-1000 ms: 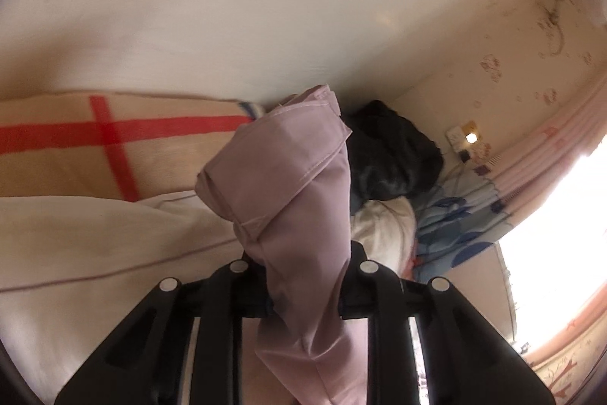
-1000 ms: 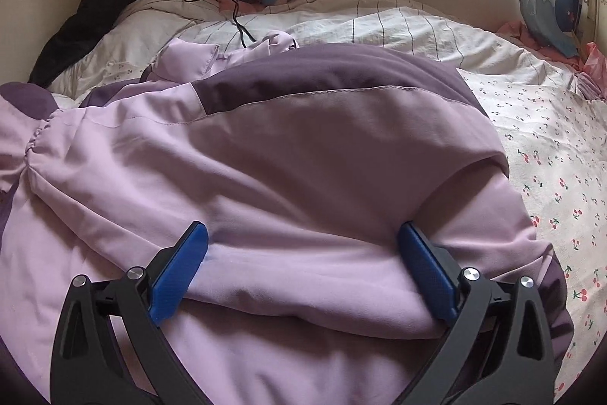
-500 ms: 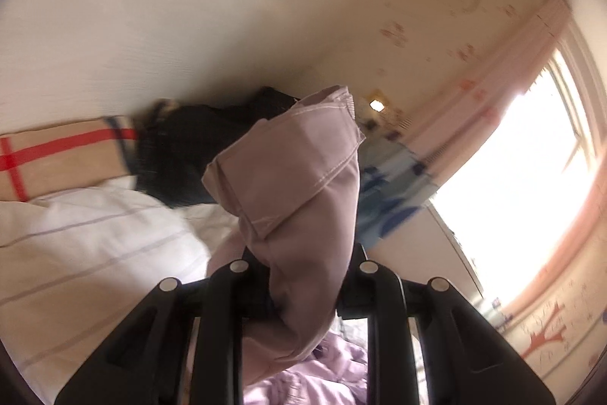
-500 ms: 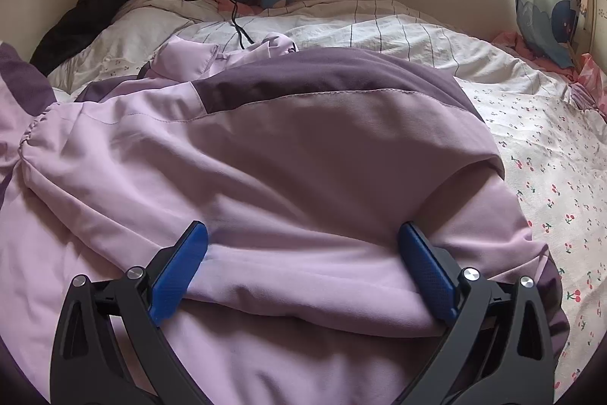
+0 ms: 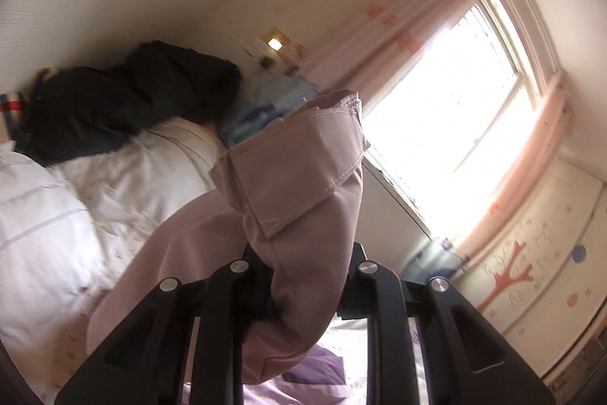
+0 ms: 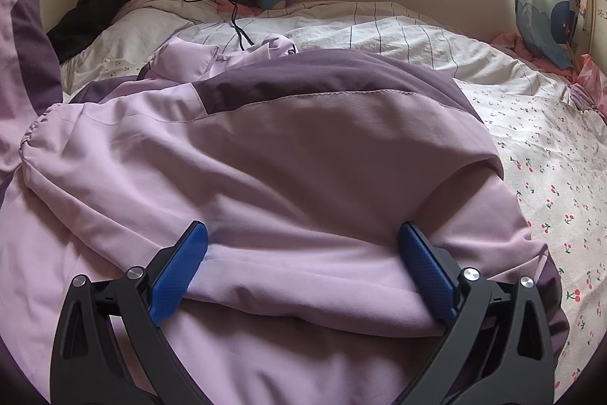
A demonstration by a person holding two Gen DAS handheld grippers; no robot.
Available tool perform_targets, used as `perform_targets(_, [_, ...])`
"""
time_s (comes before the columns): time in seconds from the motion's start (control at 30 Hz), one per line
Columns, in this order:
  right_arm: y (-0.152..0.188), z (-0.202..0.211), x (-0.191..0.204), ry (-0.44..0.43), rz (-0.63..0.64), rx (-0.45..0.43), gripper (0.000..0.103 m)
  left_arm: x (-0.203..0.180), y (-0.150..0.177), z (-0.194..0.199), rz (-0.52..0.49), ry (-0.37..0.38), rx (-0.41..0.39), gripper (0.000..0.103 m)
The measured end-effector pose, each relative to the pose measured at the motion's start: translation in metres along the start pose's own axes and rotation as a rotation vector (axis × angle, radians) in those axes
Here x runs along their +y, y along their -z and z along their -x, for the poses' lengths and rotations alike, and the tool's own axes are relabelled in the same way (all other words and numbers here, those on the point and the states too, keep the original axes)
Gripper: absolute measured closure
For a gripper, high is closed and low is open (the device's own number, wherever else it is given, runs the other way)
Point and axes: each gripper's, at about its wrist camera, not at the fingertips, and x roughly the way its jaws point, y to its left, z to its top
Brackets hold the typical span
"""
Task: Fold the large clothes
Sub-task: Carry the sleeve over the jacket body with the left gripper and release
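While the lilac jacket sprawls across the bed, its long axis apparently running left to right, the left gripper pinches a lifted cuffed sleeve. The right gripper's blue fingers stand wide, resting on a fold; bare bedsheet lies rightward.

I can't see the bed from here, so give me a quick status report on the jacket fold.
Left gripper shut on the jacket's cuff, lifted. Right gripper open, jaws straddling the lilac jacket on the bed. Black cable beyond, clear.
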Motion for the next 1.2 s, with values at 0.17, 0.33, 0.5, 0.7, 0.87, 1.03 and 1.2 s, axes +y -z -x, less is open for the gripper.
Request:
perform_targets(0.17, [-0.001,0.001,0.001,-0.002,-0.004,-0.001,0.007,-0.031,0.028,-0.02,-0.028,0.063,0.062,0.081])
perform_targets(0.33, [-0.003,0.002,0.0,-0.005,-0.007,0.006,0.007,-0.057,0.066,-0.053,-0.021,0.123,0.144,0.081])
perform_targets(0.5, [-0.008,0.017,-0.019,-0.134,-0.096,-0.015,0.007,-0.072,0.109,-0.086,0.01,0.168,0.218,0.081])
perform_targets(0.7, [-0.009,0.06,-0.089,-0.574,-0.438,-0.14,0.007,-0.085,0.177,-0.125,-0.012,0.187,0.337,0.081])
perform_targets(0.87, [-0.02,0.051,-0.13,-0.843,-0.654,-0.121,0.007,-0.086,0.234,-0.157,-0.056,0.161,0.432,0.081])
perform_targets(1.03, [-0.013,0.036,-0.136,-0.933,-0.741,-0.108,0.007,-0.076,0.279,-0.182,-0.059,0.137,0.501,0.081])
perform_targets(1.2, [-0.001,0.024,-0.15,-0.962,-0.819,-0.107,0.007,-0.07,0.312,-0.195,-0.119,0.092,0.551,0.081])
